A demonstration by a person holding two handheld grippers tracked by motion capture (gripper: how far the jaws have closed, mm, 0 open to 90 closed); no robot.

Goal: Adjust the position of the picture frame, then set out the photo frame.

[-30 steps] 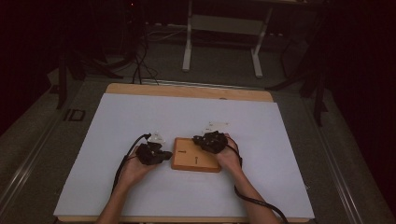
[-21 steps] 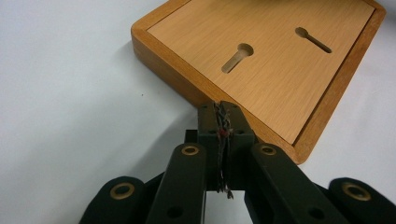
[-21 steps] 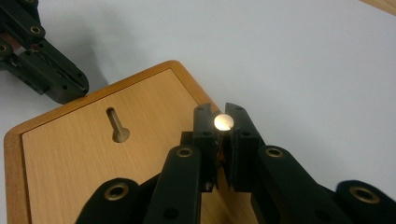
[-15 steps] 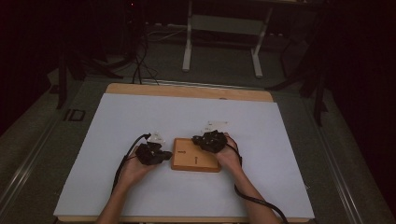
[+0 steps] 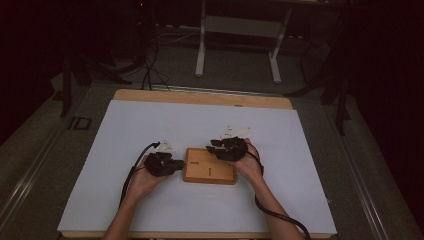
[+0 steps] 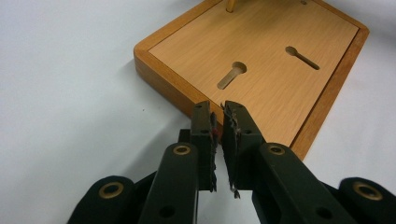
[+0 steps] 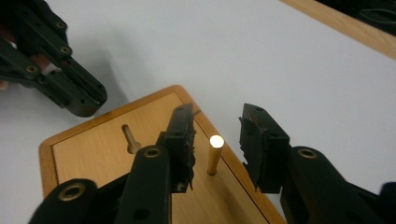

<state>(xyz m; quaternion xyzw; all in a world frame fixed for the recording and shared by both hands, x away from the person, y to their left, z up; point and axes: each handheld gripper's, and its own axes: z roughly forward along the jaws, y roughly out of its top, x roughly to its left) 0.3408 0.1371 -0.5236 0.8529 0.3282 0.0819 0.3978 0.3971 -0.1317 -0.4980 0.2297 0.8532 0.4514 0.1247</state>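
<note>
We had the flat rectangular wooden board (image 5: 210, 170) lying on the white worktop (image 5: 300, 150) between our hands, its long axis running from one hand to the other in the high view. A short wooden peg (image 7: 214, 156) stood upright in the board near its far right corner, its long axis vertical and its bright end pointing up. Our right gripper (image 7: 217, 140) had just been opening: its fingers (image 7: 256, 140) stood apart on either side of the peg without touching it. Our left gripper (image 6: 218, 128) sat just over the board's near left edge, its fingers (image 6: 203, 130) having just parted to a narrow gap with nothing between them. Two keyhole slots (image 6: 232, 74) lay in the board's face.
</note>
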